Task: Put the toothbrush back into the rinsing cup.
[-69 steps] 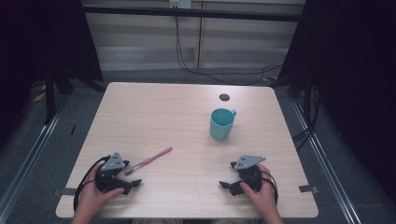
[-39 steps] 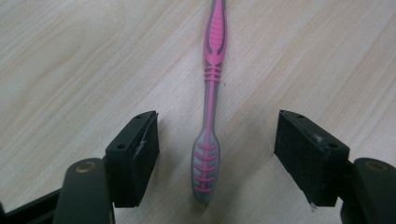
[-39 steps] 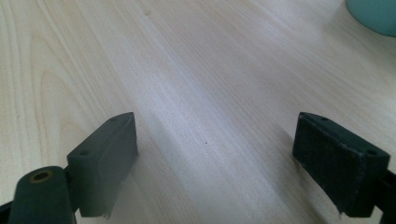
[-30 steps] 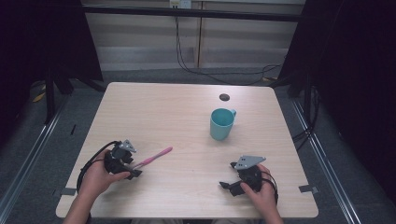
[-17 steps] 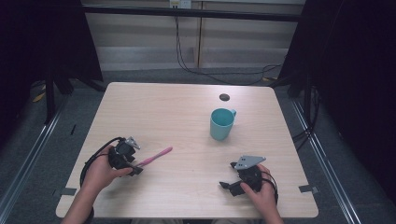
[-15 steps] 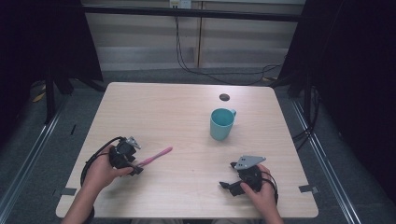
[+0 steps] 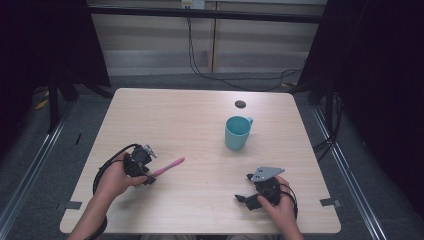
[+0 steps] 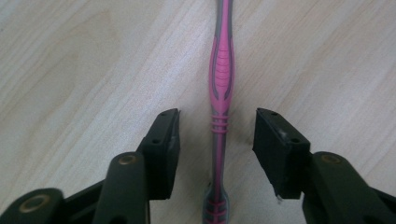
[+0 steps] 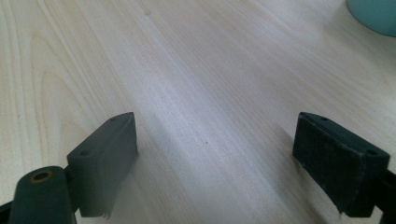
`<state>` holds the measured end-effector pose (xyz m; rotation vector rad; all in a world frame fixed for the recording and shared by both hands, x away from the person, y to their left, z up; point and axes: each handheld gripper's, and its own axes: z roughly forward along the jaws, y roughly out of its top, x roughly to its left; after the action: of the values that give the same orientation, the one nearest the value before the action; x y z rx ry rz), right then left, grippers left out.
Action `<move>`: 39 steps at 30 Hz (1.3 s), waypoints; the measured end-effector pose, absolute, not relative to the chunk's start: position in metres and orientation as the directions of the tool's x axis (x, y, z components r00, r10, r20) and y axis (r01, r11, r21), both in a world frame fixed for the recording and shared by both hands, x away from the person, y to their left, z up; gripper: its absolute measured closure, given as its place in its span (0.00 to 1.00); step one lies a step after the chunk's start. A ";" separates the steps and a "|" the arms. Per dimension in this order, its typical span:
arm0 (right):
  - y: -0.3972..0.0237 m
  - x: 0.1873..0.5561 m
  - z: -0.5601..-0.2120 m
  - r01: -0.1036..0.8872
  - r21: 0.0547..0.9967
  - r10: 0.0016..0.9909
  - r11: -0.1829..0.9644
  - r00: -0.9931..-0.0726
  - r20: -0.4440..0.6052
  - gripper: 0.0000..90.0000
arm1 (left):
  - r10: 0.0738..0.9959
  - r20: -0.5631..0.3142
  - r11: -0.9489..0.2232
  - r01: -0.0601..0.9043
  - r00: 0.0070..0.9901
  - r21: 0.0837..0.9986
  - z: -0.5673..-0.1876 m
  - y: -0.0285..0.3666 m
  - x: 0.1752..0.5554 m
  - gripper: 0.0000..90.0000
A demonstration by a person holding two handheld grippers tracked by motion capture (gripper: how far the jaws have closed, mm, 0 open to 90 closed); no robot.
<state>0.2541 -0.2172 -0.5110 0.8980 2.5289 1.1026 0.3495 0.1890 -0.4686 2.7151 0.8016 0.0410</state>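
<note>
Wooden worktop [image 7: 200,125] carrying a teal cup [image 7: 236,133], a pink toothbrush [image 7: 168,166] and two hand-held grippers.

Left of the cup and nearer the person, the toothbrush is lying flat on the worktop, and the left hand-held gripper [image 8: 217,135] is straddling its handle with jaws parted, not touching it. Closing squarely on the ribbed grip looks the best way to stop it twisting. The right hand-held gripper [image 9: 215,149] is resting wide open near the cup. The cup's inside looks empty from the high view.
</note>
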 end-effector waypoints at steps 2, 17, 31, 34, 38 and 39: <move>-0.217 0.254 -0.511 0.441 0.727 0.622 0.527 -0.783 0.025 0.15 | 0.535 -0.055 -0.798 0.526 0.843 0.293 -0.469 0.187 0.350 0.60; -0.217 0.254 -0.511 0.441 0.727 0.622 0.527 -0.783 0.025 0.15 | 0.530 -0.053 -0.825 0.530 0.846 0.195 -0.466 0.174 0.352 0.88; -0.217 0.254 -0.511 0.441 0.727 0.622 0.526 -0.783 0.025 0.15 | 0.541 -0.063 -0.819 0.543 0.838 0.188 -0.461 0.173 0.350 0.93; -0.217 0.254 -0.511 0.441 0.727 0.622 0.527 -0.783 0.025 0.15 | 0.539 -0.061 -0.819 0.540 0.840 0.195 -0.458 0.174 0.349 0.93; -0.217 0.254 -0.511 0.442 0.726 0.622 0.527 -0.783 0.025 0.15 | 0.543 -0.060 -0.812 0.542 0.837 0.216 -0.452 0.174 0.347 0.93; -0.217 0.254 -0.511 0.441 0.726 0.622 0.527 -0.783 0.025 0.15 | 0.547 -0.067 -0.808 0.547 0.835 0.217 -0.452 0.174 0.347 0.93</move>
<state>0.2541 -0.2172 -0.5110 0.8976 2.5301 1.1025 0.3471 0.1735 -0.4517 2.7874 0.8431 -0.0025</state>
